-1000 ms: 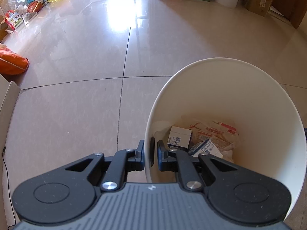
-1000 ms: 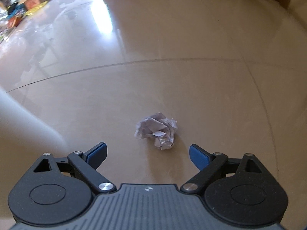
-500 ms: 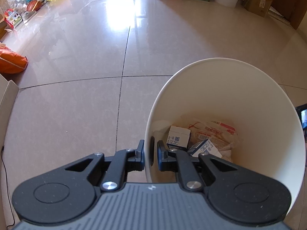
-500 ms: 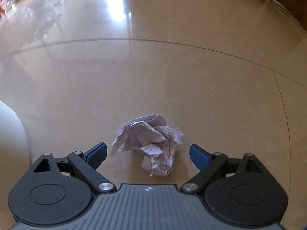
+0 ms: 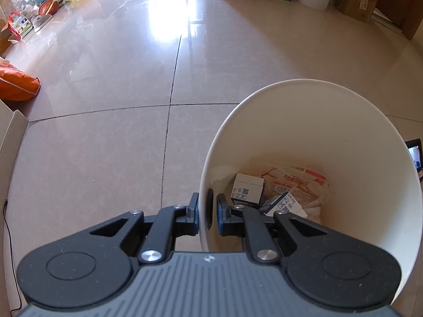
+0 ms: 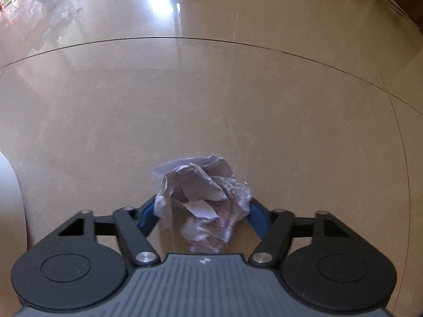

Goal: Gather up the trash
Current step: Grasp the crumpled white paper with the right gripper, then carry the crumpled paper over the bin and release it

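The left hand-held gripper (image 5: 207, 212) clamps the near rim of the white bin (image 5: 343, 121). The right hand-held gripper (image 6: 202, 212) squeezes the crumpled paper (image 6: 205, 200) on the floor (image 6: 211, 100).

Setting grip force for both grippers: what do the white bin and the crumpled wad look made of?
The round white waste bin looks like thin, smooth moulded plastic: even matte walls, one seamless curve, light glowing through. The crumpled pale lilac wad looks like ordinary paper: sharp creases, matte, faint printing on one fold. The glossy beige tiled floor under it mirrors the light, so likely polished tile.
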`<control>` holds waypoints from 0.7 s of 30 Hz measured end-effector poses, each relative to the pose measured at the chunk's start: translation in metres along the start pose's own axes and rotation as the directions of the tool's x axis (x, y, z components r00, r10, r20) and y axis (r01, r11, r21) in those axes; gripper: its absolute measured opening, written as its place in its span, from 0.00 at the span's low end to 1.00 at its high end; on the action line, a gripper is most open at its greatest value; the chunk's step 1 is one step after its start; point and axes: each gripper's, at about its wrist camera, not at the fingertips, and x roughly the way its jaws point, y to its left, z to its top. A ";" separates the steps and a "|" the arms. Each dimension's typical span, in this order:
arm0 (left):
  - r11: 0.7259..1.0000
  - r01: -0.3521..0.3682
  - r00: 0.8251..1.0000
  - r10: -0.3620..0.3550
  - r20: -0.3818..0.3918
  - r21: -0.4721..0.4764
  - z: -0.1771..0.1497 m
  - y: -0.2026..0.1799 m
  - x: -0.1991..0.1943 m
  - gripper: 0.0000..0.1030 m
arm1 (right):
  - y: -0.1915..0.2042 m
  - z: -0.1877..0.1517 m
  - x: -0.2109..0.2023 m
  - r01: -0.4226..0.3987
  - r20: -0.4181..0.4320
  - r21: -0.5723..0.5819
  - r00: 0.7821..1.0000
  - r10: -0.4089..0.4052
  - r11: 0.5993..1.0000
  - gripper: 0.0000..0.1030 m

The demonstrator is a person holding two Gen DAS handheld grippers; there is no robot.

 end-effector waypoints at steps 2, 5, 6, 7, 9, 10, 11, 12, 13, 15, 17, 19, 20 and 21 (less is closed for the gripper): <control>1.000 -0.001 1.000 0.001 0.001 0.003 0.000 0.000 0.000 0.10 | -0.001 -0.001 -0.002 0.000 0.001 0.010 1.000 0.000 1.000 0.62; 1.000 -0.002 1.000 0.002 0.002 0.006 0.000 0.000 0.000 0.10 | 0.002 -0.001 -0.008 0.008 0.001 -0.013 1.000 -0.008 1.000 0.56; 1.000 -0.002 1.000 0.002 0.002 0.005 0.000 0.000 0.000 0.10 | 0.002 0.000 -0.009 0.007 0.001 -0.014 1.000 -0.007 1.000 0.55; 1.000 -0.001 1.000 0.001 0.001 0.002 0.000 0.000 0.000 0.10 | 0.002 0.000 -0.011 0.004 0.002 -0.012 1.000 -0.004 1.000 0.55; 1.000 -0.003 1.000 0.003 0.002 0.003 0.000 0.000 0.000 0.10 | 0.003 -0.002 -0.019 -0.004 0.015 -0.007 1.000 0.004 1.000 0.54; 1.000 -0.003 1.000 0.003 0.002 0.003 0.000 0.001 0.000 0.10 | 0.003 -0.003 -0.025 -0.009 0.021 -0.003 1.000 0.009 1.000 0.54; 1.000 -0.003 1.000 0.003 0.002 0.004 0.000 0.001 0.000 0.10 | 0.003 -0.004 -0.030 -0.012 0.024 -0.001 1.000 0.012 1.000 0.54; 1.000 -0.005 1.000 0.005 0.002 0.005 0.000 0.000 0.000 0.10 | 0.001 -0.004 -0.038 -0.021 0.033 -0.002 0.999 0.021 1.000 0.54; 1.000 -0.007 1.000 0.007 0.003 0.007 0.000 0.000 0.000 0.10 | 0.001 -0.004 -0.047 -0.036 0.041 -0.003 0.999 0.036 0.999 0.54; 1.000 -0.011 1.000 0.011 0.005 0.010 -0.001 -0.001 0.000 0.10 | 0.004 -0.006 -0.070 -0.046 0.050 -0.020 0.998 0.047 0.999 0.54; 1.000 -0.014 1.000 0.014 0.007 0.011 -0.002 -0.003 0.000 0.10 | 0.007 -0.010 -0.094 -0.060 0.059 -0.057 0.996 0.064 0.997 0.54; 1.000 -0.020 1.000 0.020 0.009 0.018 -0.002 -0.004 0.000 0.10 | 0.014 -0.011 -0.124 -0.065 0.061 -0.106 0.996 0.072 0.992 0.54; 1.000 -0.020 1.000 0.020 0.008 0.015 -0.002 -0.004 0.000 0.10 | 0.019 -0.010 -0.140 -0.070 0.065 -0.134 0.995 0.079 0.988 0.54; 1.000 -0.019 1.000 0.019 0.005 0.011 -0.002 -0.004 0.000 0.10 | 0.023 -0.009 -0.157 -0.080 0.071 -0.156 0.993 0.092 0.984 0.54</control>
